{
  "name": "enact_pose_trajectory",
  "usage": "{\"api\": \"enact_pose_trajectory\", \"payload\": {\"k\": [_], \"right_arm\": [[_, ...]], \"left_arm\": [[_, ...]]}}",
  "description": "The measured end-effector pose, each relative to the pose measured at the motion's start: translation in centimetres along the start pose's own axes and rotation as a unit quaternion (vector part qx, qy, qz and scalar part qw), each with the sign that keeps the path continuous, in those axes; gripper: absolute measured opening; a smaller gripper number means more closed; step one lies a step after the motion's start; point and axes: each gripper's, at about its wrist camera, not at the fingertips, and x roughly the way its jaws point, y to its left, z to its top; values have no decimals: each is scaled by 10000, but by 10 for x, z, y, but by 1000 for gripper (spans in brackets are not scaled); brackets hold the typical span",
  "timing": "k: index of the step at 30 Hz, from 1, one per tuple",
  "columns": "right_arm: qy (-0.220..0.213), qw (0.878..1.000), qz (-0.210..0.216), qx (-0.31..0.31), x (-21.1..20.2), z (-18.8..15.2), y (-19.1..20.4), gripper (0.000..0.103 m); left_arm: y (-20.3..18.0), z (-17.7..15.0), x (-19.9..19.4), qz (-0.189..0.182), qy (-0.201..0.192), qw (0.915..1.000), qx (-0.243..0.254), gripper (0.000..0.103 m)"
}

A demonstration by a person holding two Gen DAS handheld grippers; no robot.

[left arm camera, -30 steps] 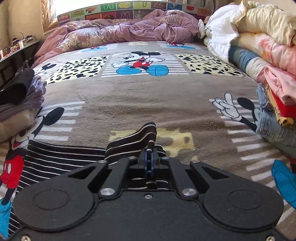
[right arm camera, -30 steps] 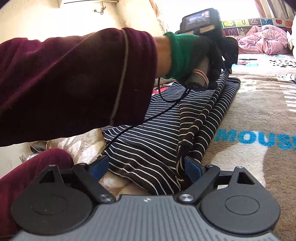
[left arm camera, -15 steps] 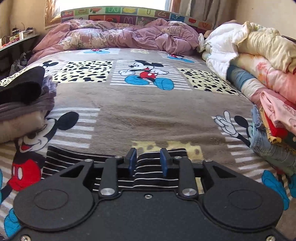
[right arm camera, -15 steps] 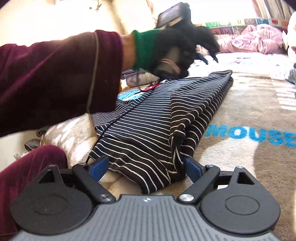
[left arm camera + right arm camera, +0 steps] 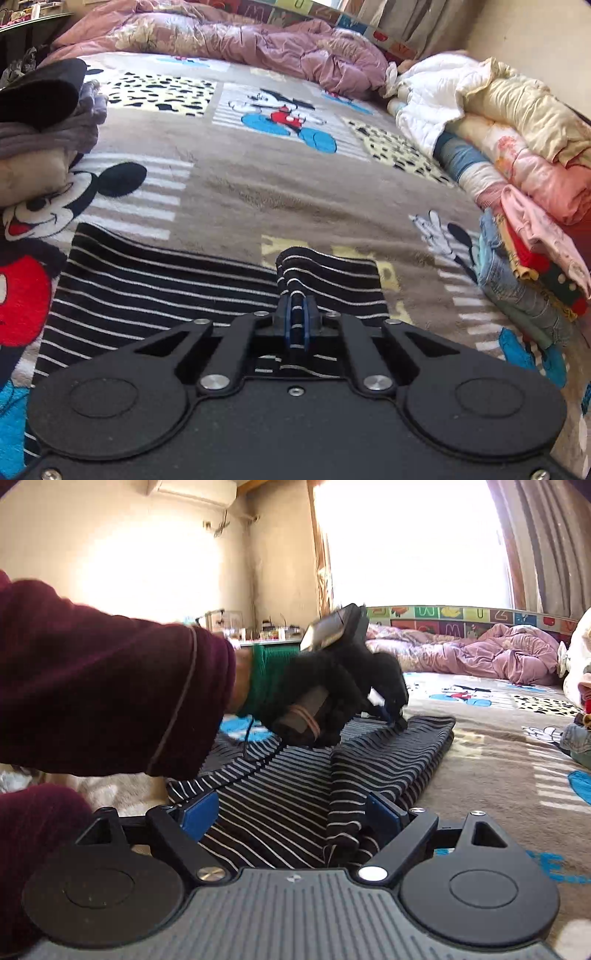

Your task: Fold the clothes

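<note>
A black top with thin white stripes [image 5: 166,280] lies partly folded on the cartoon blanket [image 5: 295,192]. My left gripper [image 5: 295,317] is closing tight, and its blue pads press on a raised fold near the top's far edge. The right wrist view shows that same left gripper [image 5: 391,716] in a black-gloved hand [image 5: 325,690] with a maroon sleeve [image 5: 110,694]. My right gripper [image 5: 291,812] stands open and wide at the near end of the striped top [image 5: 288,794]. The cloth lies between its fingers, and a folded ridge rests against the right finger [image 5: 382,812].
A stack of folded dark and grey clothes [image 5: 40,122] sits at the left. A tall heap of quilts and clothes [image 5: 517,177] with jeans [image 5: 517,291] lines the right. A crumpled purple duvet [image 5: 240,40] lies at the bed's head.
My left gripper let go of the fold, opened, shifted along the top's far edge, then shut on a new fold. The right gripper stayed open and tilted a little.
</note>
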Motion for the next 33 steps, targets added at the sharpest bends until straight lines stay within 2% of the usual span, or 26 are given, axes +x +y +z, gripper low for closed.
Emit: {"api": "enact_pose_trajectory", "payload": {"k": [2,4,8,11,13,14,15,17,20,22,25,28,31,33], "right_arm": [[382,9992,-33,59,14,-2,-3,86],[591,9982,-47,56,20,-6,-3,86],[797,9966,-165,158,22,-14,-4,86],[847,9960,-231,189,22,-16,-3,86],[846,9957,-314,200,20,-17,-4,85],[825,9957,-378,203,19,-16,-4,85],[767,9957,-475,206,16,-16,-5,85],[653,9955,-667,181,13,-15,-5,85],[286,9950,-957,-57,7,-15,-2,85],[-44,9954,-918,-260,5,-12,5,85],[-185,9970,-604,-447,12,-10,16,85],[24,9973,-426,-591,26,-11,25,85],[503,9974,-366,-364,42,-14,20,85],[644,9971,-321,-228,45,-17,15,86]], "left_arm": [[0,0,2,97,35,9999,56,4],[0,0,8,208,124,9995,180,4],[7,-3,4,253,0,9996,146,4],[0,-4,1,243,-17,9988,425,4],[-4,-4,-1,253,-40,9978,616,15],[-8,-4,-6,432,-174,9960,765,24],[-11,-3,-11,599,-305,9935,918,24],[-22,-3,-19,686,-485,9880,1297,24],[-40,-5,-19,413,-431,9832,1728,24],[-51,-7,-12,247,-326,9801,1944,24],[-64,-6,9,233,-184,9768,2122,24],[-68,-4,31,298,-19,9769,2117,24],[-65,-2,54,411,210,9773,2068,24],[-61,-2,64,428,328,9781,2012,24]]}}
